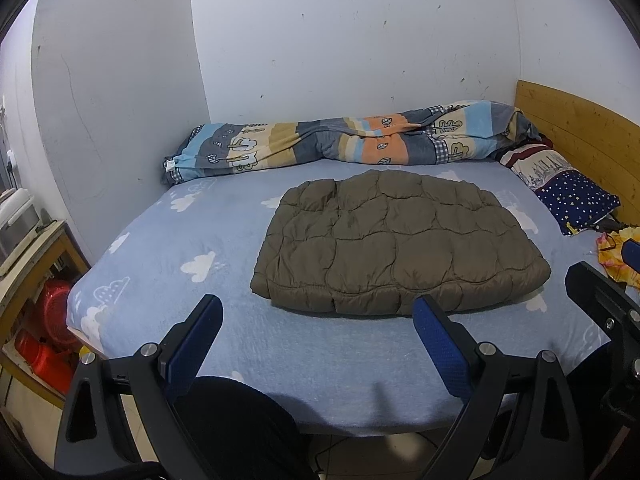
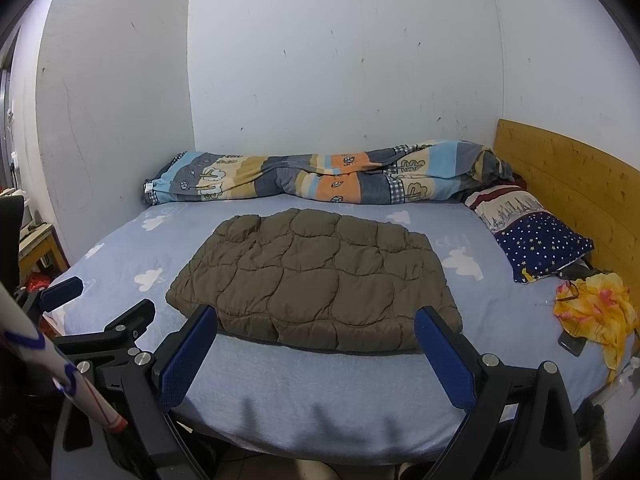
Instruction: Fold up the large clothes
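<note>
White walls with small dark marks close in a bed (image 1: 168,272) covered by a light blue sheet with white clouds. Nearest to the cameras, at the foot edge of the bed, both grippers are held above the sheet with nothing between their blue pads. The left gripper (image 1: 318,316) has its jaws spread wide, and the right gripper (image 2: 316,326) is spread wide too. Neither touches the jacket.

Just beyond the fingertips lies the olive quilted jacket (image 2: 312,276), folded into a thick rectangle in the middle of the bed. Its long axis runs from left to right, parallel to the foot edge, and a thick folded edge faces the grippers. It lies flat on the sheet.

To the right of the jacket, near the bed edge, a yellow cloth (image 2: 596,312) lies crumpled over a dark flat object that is hard to identify. Farther right of the jacket a pillow (image 2: 536,240) with stars leans at the wooden headboard (image 2: 568,168). Behind the jacket, along the wall, a rolled striped blanket (image 2: 312,176) stretches left to right.

Left of the jacket, beside the bed, a wooden shelf (image 1: 44,248) with red plastic items is partly cut off.
</note>
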{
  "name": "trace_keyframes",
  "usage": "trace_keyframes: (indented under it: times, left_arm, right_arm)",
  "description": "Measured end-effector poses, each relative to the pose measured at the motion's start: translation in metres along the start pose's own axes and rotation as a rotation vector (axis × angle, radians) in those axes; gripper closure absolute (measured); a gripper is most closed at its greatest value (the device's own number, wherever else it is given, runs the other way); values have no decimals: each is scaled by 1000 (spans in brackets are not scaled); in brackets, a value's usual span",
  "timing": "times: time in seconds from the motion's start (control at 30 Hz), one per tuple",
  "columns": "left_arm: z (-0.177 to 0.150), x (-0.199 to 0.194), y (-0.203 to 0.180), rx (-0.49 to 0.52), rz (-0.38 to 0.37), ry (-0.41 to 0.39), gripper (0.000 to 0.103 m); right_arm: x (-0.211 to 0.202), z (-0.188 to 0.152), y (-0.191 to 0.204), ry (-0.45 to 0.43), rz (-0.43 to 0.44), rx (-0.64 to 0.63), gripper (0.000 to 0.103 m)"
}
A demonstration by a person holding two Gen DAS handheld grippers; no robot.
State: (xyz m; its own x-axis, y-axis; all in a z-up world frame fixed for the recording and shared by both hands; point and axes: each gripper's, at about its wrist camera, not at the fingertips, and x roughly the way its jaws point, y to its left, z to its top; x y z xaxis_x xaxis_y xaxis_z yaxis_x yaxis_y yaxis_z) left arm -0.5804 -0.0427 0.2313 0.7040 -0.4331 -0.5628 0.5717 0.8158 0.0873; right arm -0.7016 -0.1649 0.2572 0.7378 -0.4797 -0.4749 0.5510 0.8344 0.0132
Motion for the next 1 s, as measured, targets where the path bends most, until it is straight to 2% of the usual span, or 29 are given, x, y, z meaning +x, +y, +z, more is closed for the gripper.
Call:
trace_keyframes:
  times: [1.0]
  left_arm:
    - [-3,3,3,-1,-8,18,8]
  right_arm:
    - [2,-4,0,7,-4,6,2]
